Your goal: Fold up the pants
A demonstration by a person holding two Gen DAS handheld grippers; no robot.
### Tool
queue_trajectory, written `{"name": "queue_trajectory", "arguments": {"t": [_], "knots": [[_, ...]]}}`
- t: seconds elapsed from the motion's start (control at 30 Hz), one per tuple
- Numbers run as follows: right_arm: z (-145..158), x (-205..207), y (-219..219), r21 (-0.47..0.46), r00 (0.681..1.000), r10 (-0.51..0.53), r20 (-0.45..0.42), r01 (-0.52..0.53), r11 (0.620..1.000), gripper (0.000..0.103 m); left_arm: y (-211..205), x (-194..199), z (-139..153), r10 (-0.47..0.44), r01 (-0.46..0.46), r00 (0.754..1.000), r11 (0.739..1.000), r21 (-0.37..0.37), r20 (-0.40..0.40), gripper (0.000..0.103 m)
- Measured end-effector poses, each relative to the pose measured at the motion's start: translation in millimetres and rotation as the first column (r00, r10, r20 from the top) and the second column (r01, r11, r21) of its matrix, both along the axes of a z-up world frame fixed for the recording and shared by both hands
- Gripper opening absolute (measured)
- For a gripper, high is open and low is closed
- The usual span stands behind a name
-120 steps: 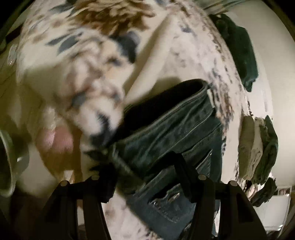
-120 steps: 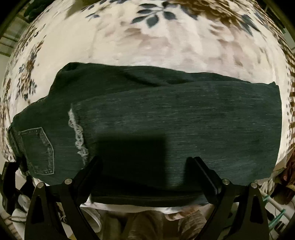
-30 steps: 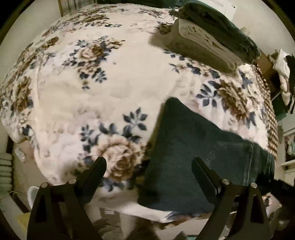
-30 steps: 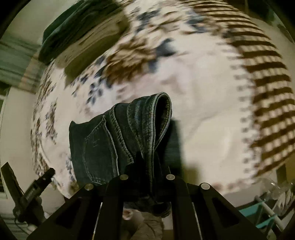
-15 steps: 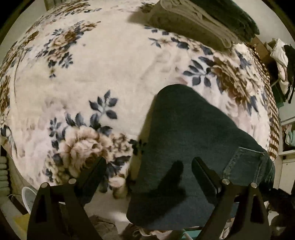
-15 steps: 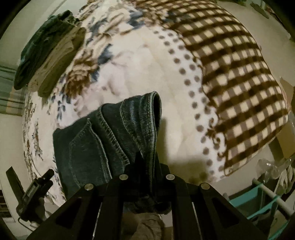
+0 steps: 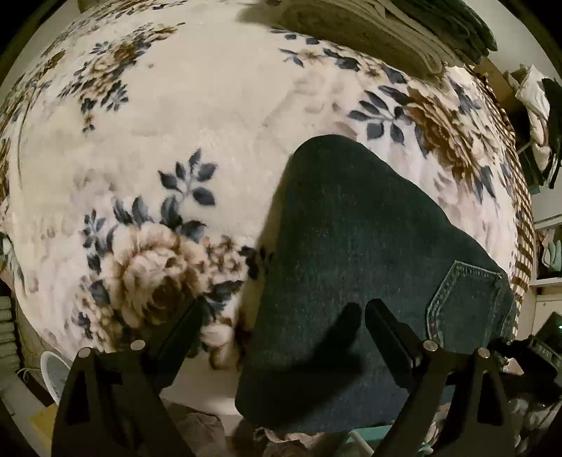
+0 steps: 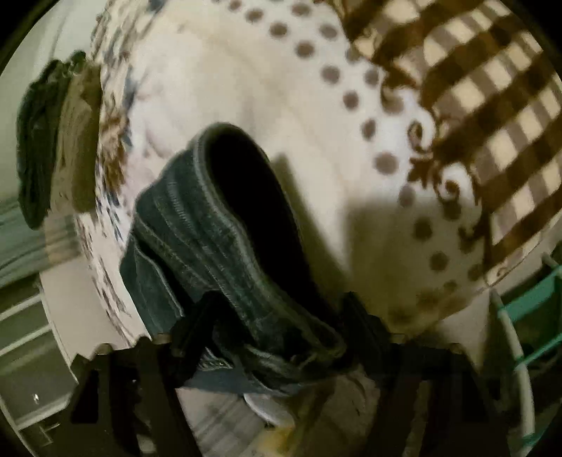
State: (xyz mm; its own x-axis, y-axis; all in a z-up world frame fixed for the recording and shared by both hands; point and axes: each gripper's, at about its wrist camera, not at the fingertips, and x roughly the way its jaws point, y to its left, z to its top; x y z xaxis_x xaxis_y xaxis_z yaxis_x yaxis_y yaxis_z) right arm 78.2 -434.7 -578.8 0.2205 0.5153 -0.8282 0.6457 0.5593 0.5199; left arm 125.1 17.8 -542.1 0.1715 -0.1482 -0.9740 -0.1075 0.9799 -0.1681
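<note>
The dark denim pants (image 7: 351, 253) lie folded on the floral blanket (image 7: 196, 123), a back pocket (image 7: 467, 298) at the right. My left gripper (image 7: 284, 309) is open over the folded edge nearest me, one finger over the blanket and the other over the denim. In the right wrist view the waistband (image 8: 232, 228) gapes open between the fingers of my right gripper (image 8: 277, 309). The jaws now stand wide apart on either side of the denim. That view is blurred.
A stack of folded tan and dark green clothes (image 7: 404, 31) sits at the blanket's far side and shows in the right wrist view (image 8: 56, 140) too. A brown checked blanket (image 8: 474, 88) lies to the right. A teal rack (image 8: 527, 316) stands beside the bed.
My right gripper, shut on the waistband half a second ago, has opened and swung over the bed. My left gripper has come closer to the pants' folded edge.
</note>
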Motion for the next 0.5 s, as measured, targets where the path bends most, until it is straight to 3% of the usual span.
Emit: {"name": "queue_trajectory", "arguments": {"t": [0.03, 0.07, 0.17, 0.27, 0.3, 0.33, 0.37, 0.4, 0.5], "knots": [[15, 1, 5, -0.078, 0.999, 0.035, 0.018, -0.033, 0.996, 0.023, 1, 0, 2, -0.002, 0.002, 1.000, 1.000, 0.002, 0.003, 0.094], [32, 2, 11, -0.136, 0.996, 0.077, 0.038, -0.071, 0.988, 0.020, 0, -1, 4, -0.003, 0.003, 1.000, 1.000, 0.005, 0.009, 0.094], [63, -1, 15, -0.185, 0.991, 0.103, 0.083, -0.086, 0.979, 0.018, 2, -4, 9, -0.011, 0.011, 1.000, 1.000, 0.005, 0.018, 0.094], [58, -1, 10, -0.189, 0.991, 0.120, 0.053, -0.108, 0.976, 0.020, 0, -6, 8, -0.021, 0.021, 1.000, 1.000, 0.012, 0.016, 0.094], [42, 0, 9, -0.169, 0.991, 0.134, -0.003, -0.133, 0.977, 0.023, -1, -5, 7, -0.020, 0.020, 1.000, 1.000, 0.013, 0.010, 0.094], [31, -1, 5, -0.142, 0.992, 0.116, -0.052, -0.122, 0.982, 0.035, -1, -5, 5, -0.016, 0.016, 1.000, 1.000, 0.012, 0.004, 0.094], [26, -4, -1, -0.104, 0.994, 0.077, -0.076, -0.085, 0.991, 0.038, -3, -4, 5, -0.014, 0.014, 1.000, 1.000, 0.009, 0.001, 0.094], [25, -10, -6, -0.050, 0.998, 0.016, -0.065, -0.019, 0.999, 0.038, -4, -5, 5, -0.015, 0.015, 1.000, 1.000, 0.009, 0.003, 0.094], [30, -16, -5, -0.047, 1.000, 0.008, -0.025, -0.009, 0.999, 0.039, -7, -7, 7, -0.028, 0.028, 1.000, 0.999, 0.020, 0.013, 0.094]]}}
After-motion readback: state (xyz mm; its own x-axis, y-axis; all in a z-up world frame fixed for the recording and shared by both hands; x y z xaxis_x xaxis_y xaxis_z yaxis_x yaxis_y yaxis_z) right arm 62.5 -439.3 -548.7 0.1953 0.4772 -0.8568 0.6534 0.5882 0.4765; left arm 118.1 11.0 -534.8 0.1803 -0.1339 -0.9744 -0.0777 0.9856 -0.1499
